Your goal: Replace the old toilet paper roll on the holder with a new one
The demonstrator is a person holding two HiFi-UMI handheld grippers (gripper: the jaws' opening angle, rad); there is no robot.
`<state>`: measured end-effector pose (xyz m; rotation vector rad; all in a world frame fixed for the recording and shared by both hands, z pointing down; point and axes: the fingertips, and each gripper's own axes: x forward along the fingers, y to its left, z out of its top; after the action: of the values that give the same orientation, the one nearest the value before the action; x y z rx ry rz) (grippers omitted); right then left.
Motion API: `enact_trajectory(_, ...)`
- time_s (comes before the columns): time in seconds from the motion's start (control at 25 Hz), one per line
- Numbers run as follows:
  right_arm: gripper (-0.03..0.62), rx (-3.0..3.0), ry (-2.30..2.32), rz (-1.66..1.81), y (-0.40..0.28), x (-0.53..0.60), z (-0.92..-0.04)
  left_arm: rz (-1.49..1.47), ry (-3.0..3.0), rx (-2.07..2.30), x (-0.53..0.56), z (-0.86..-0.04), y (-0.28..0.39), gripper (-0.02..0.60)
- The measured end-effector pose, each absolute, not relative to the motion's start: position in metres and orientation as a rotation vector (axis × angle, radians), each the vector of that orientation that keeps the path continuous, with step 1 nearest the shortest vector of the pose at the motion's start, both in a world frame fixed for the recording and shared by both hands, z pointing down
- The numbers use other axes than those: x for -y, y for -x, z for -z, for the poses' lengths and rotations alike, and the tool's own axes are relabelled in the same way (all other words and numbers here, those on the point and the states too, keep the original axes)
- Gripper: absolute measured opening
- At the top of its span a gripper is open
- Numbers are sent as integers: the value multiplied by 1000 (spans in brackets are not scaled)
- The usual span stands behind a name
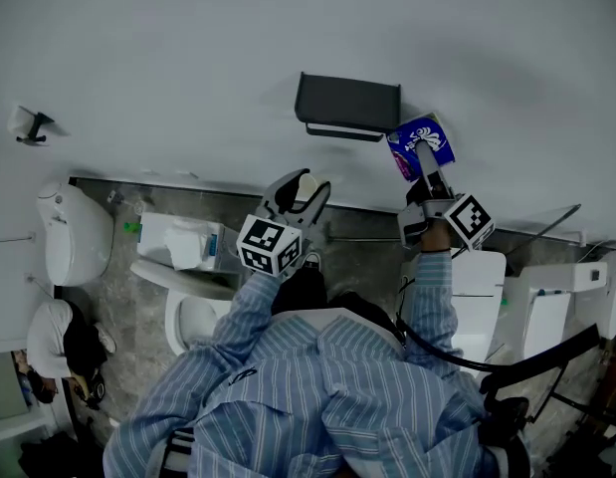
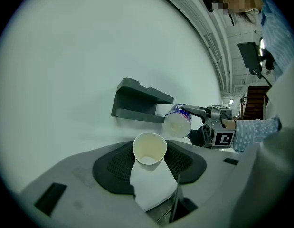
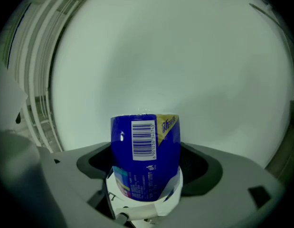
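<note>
A dark grey holder (image 1: 347,106) hangs bare on the white wall; it also shows in the left gripper view (image 2: 139,99). My right gripper (image 1: 427,162) is shut on a new roll in blue wrapper (image 1: 419,145), held just right of the holder and slightly below it. In the right gripper view the wrapped roll (image 3: 146,158) stands between the jaws, barcode up, facing the plain wall. My left gripper (image 1: 300,192) is below the holder, shut on the old cardboard tube (image 2: 149,149), from which a white paper tail hangs. The new roll (image 2: 177,120) appears beyond the tube.
Below are white toilets (image 1: 193,312) (image 1: 477,297), one with a tissue pack (image 1: 188,242) on its tank. Another white fixture (image 1: 74,232) and a small wall bracket (image 1: 29,125) are at the left. A person crouches at lower left (image 1: 59,342).
</note>
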<state>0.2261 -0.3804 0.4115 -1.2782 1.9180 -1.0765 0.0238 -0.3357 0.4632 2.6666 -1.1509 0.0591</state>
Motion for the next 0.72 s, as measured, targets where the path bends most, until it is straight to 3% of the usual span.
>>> enact_trajectory(0.72, 426, -1713, 1035, 1246, -193, 405, -424, -54, -2645, 1123, 342, -474, -18, 190)
